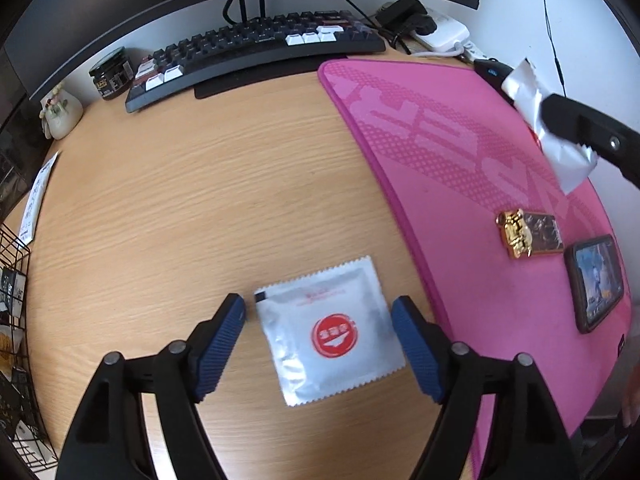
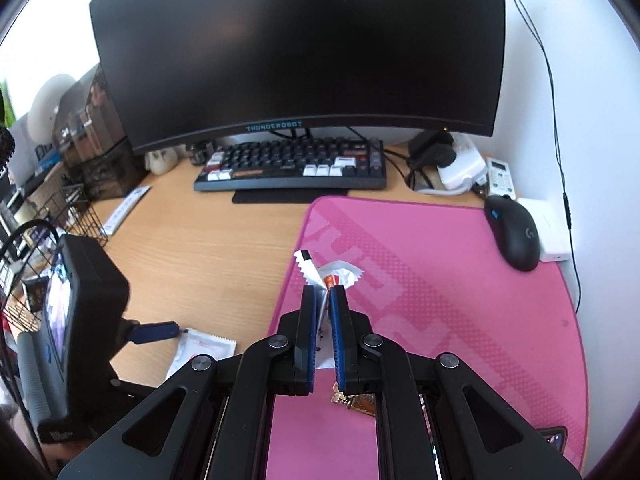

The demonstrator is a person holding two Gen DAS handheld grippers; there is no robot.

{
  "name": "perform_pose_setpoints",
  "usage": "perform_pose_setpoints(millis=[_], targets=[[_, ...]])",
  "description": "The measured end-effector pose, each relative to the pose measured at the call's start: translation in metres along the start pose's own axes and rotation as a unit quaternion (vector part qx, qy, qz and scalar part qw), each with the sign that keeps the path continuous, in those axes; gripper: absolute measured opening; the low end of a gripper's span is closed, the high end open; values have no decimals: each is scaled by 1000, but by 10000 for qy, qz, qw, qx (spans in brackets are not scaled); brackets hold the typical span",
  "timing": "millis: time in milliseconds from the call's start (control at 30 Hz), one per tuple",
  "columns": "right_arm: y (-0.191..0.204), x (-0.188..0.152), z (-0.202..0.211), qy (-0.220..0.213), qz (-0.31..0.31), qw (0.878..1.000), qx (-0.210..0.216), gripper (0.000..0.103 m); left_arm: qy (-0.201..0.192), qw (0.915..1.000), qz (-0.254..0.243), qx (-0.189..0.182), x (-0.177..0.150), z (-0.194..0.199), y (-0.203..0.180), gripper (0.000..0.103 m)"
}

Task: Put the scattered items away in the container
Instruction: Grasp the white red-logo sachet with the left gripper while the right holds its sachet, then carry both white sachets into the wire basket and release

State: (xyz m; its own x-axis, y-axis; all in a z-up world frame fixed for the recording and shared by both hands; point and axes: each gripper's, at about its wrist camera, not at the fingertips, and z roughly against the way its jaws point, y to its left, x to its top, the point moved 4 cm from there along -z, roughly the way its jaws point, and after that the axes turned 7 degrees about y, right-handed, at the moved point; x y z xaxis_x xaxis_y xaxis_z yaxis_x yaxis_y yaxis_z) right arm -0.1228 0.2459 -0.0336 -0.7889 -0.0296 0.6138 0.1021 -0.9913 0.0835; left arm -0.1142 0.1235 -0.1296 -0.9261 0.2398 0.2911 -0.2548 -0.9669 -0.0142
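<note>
A white sachet with a red round logo [image 1: 330, 330] lies flat on the wooden desk. My left gripper [image 1: 320, 312] is open, its blue pads either side of the sachet, low over it. The sachet also shows in the right wrist view [image 2: 202, 350]. My right gripper [image 2: 324, 292] is shut on a second white sachet [image 2: 332, 272] and holds it above the pink mat; in the left wrist view this sachet [image 1: 536, 100] hangs from the right gripper at the upper right. A black wire basket [image 1: 12, 320] stands at the left edge.
A pink desk mat [image 1: 460, 160] carries a gold and dark lighter [image 1: 528, 232] and a phone [image 1: 596, 280]. A keyboard [image 2: 292, 166], monitor [image 2: 300, 48], black mouse [image 2: 514, 232], power strip [image 2: 456, 164] and dark jar [image 1: 110, 74] stand at the back.
</note>
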Motion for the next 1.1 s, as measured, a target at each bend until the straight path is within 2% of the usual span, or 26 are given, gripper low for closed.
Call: perform_pose_setpoints(millis=[133,267,500,600,900,1100], targets=[[2,-2,-4,24,-9,10000,18,9,2,9999,160,53,-6,2,22,79],[11,-4,-7,62,66,9999,49,9,-61,9998,156,59,-8,3,27,77],[17,-4,-8,62,110,9999,48,9,-225,9996,138,-19,-10,8,29,46],[18,-4,-10,93,115,9999,62,9,-225,9997,90,-82,-9,9,26,39],[19,-2,-8,68,100,9999,94,9,-371,9992,128,-73,-9,26,32,37],[30,1,0,-9,138,9998,151,9,-541,9982,240,26,-8,46,49,37]])
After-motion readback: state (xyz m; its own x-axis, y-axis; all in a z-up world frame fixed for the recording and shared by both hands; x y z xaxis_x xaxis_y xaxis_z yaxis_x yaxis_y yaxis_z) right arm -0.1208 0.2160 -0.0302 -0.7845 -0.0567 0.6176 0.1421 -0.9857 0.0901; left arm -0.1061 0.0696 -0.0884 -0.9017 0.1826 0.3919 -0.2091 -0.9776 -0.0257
